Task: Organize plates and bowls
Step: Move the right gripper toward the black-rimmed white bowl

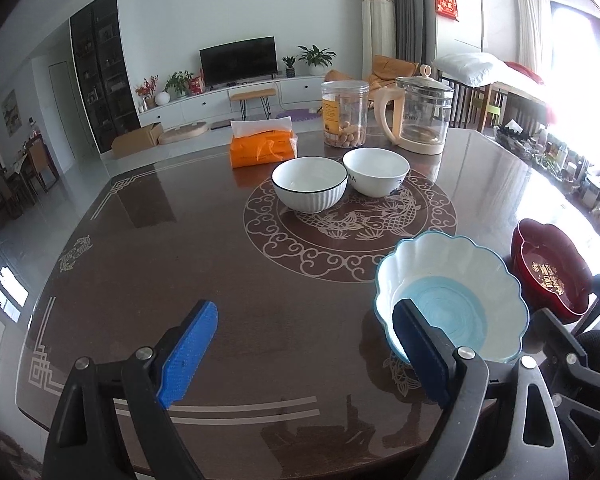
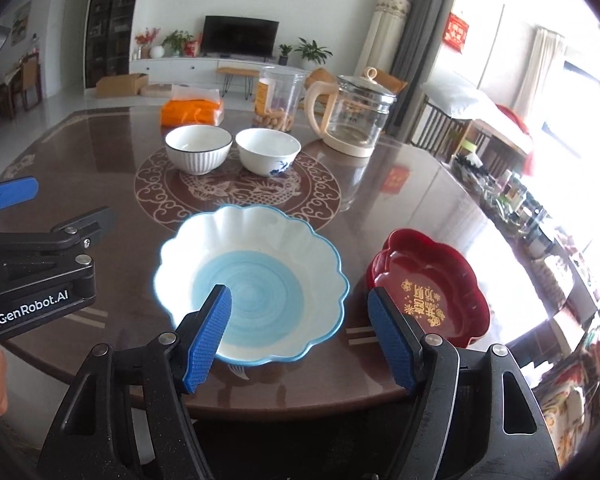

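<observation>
Here, both tongs, left (image 1: 304, 354) and right (image 2: 300, 338), hang open and empty above the near table (image 1: 180, 240); scalloped blue plate (image 2: 252, 280) beside red dish (image 2: 432, 288), two white bowls (image 2: 232, 152) farther off, apparently between placements, next grasp likely a bowl rim

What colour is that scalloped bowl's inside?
Scalloped bowl: white with a light-blue centre; right wrist view.

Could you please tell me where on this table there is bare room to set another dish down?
The widest bare patch lies left of the dragon medallion, from the orange tissue pack to the near edge. The far middle is crowded: ribbed bowl, painted bowl, snack jar, glass kettle. The near right holds the scalloped blue dish and red dish, side by side.
</observation>
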The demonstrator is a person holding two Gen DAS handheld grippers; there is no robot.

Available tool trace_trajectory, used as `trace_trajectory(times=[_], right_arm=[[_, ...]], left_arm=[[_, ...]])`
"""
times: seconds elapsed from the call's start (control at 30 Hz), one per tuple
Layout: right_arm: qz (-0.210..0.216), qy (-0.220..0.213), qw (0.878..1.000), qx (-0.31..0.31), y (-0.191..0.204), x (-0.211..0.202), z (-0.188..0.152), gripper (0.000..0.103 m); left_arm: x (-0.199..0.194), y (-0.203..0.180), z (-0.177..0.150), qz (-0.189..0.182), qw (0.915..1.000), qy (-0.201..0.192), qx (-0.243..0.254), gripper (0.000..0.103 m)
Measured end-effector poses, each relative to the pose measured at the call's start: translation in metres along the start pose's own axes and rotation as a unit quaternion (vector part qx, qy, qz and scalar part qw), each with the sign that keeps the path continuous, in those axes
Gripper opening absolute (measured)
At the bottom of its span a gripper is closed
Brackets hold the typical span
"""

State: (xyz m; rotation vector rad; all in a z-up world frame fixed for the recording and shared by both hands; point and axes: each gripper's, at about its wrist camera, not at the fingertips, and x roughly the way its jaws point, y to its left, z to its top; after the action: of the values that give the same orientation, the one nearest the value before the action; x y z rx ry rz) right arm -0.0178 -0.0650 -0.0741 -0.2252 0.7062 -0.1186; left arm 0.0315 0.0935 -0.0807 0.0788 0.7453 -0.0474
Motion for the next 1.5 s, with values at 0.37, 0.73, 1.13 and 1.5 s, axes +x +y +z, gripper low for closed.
trace_trajectory(times=[0.37,0.73,1.13,1.5], right_arm=[[-0.002,-0.073,0.997,0.037,-0.028,-0.03,0.013,0.075],[0.055,-0.196,0.975,0.086,-0.082,-0.065,0.058,0.079],[0.127,-0.183,0.973,0.065,-0.071,-0.061,0.065,0.083],[0.173,-0.129,0.976,0.029,-0.038,-0.023,0.064,0.083]], left_arm=[[-0.011,0.045,-0.01,0.029,0.9989,-0.005,-0.037,0.089],[-0.02,0.072,-0.004,0.022,0.9976,-0.015,-0.065,0.089],[-0.005,0.072,-0.012,0.026,0.9983,0.03,-0.044,0.089],[0.023,0.071,0.0,-0.037,0.9953,0.062,-0.064,0.089]])
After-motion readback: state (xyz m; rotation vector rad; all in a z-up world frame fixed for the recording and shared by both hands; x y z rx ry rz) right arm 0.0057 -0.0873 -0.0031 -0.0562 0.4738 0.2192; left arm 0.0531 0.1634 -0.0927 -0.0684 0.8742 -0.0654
